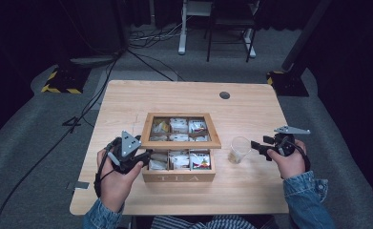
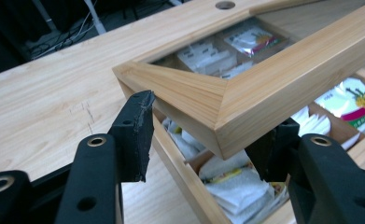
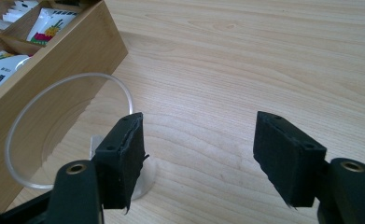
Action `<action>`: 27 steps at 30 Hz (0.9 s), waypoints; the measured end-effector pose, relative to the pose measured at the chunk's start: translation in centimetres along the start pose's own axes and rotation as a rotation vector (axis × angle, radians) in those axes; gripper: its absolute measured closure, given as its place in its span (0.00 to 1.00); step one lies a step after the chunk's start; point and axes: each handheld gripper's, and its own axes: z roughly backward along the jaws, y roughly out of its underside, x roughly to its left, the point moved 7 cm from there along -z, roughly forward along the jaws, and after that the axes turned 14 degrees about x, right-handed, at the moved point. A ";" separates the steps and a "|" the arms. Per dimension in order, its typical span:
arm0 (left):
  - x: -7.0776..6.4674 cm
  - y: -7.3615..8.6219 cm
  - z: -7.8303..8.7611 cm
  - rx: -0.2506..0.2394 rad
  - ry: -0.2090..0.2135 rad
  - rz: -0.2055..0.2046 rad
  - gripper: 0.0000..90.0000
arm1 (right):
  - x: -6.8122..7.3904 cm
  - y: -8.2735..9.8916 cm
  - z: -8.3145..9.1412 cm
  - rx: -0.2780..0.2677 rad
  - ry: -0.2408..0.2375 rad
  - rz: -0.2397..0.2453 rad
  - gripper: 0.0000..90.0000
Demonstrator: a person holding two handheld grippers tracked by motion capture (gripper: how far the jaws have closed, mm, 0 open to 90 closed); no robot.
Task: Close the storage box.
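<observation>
Tabletop (image 1: 127, 102): light wood, rectangular, with a round cable hole near its far edge.

Tea box (image 1: 179, 177): wooden, marked "TEA" on its front wall, standing at mid-tabletop toward the person's side. Its compartments hold tea bags (image 1: 201, 160) in paper sachets, white and coloured.

Lid (image 1: 180, 143): a wooden frame with a clear pane, raised off the box and tilted; sachets show through the pane. In the left gripper view the lid's near corner (image 2: 227, 105) sits between the two black jaws, above the open compartments.

Left tongs (image 1: 143, 157): at the box's left front corner, pinching the corner of the lid frame, one pad against each side of it.

Glass cup (image 1: 239, 150): clear, upright on the tabletop just right of the box, apart from it.

Right tongs (image 1: 256, 145): held level just right of the cup, spread, nothing between the pads. In the right gripper view the cup's rim (image 3: 119, 88) lies ahead of one jaw, not touched.
</observation>
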 end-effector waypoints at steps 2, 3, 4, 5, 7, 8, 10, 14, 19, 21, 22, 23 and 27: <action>-0.1 0.3 0.0 0.007 0.010 -0.001 0.52 | -0.1 0.1 -0.1 0.000 -0.004 -0.002 0.38; -0.2 0.5 0.0 0.009 0.014 0.006 0.52 | -0.2 0.1 -0.1 -0.004 -0.004 0.002 0.38; -0.2 0.6 0.0 0.013 0.017 0.005 0.52 | -0.3 0.1 -0.2 -0.004 -0.005 0.000 0.38; -0.2 0.8 0.0 0.019 0.017 0.007 0.52 | -0.3 0.2 -0.3 0.000 -0.010 -0.004 0.38; -0.4 1.1 0.0 0.026 0.018 0.009 0.52 | -0.4 0.3 -0.4 0.001 -0.015 -0.006 0.38; -0.4 1.2 -0.1 0.030 0.017 0.007 0.52 | -0.4 0.4 -0.4 0.003 -0.017 -0.011 0.38; -0.5 1.4 -0.1 0.038 0.018 0.009 0.52 | -0.5 0.6 -0.5 0.005 -0.019 -0.013 0.38; -0.8 1.7 -0.3 0.051 0.019 -0.001 0.52 | -0.9 0.8 -0.4 0.006 -0.016 -0.016 0.38; -1.0 2.3 -0.3 0.063 0.033 0.003 0.52 | -1.4 1.4 -0.5 0.011 -0.017 -0.025 0.38; -1.1 2.6 -0.4 0.073 0.033 -0.004 0.52 | -1.6 1.6 -0.6 0.014 -0.019 -0.034 0.38; -1.2 2.9 -0.4 0.082 0.043 -0.004 0.52 | -1.7 1.7 -0.7 0.014 -0.019 -0.033 0.38; -1.3 3.1 -0.4 0.090 0.048 -0.006 0.52 | -1.7 1.8 -0.8 0.017 -0.022 -0.035 0.38; -1.4 3.4 -0.4 0.102 0.055 -0.013 0.52 | -1.9 2.0 -1.1 0.026 -0.027 -0.040 0.39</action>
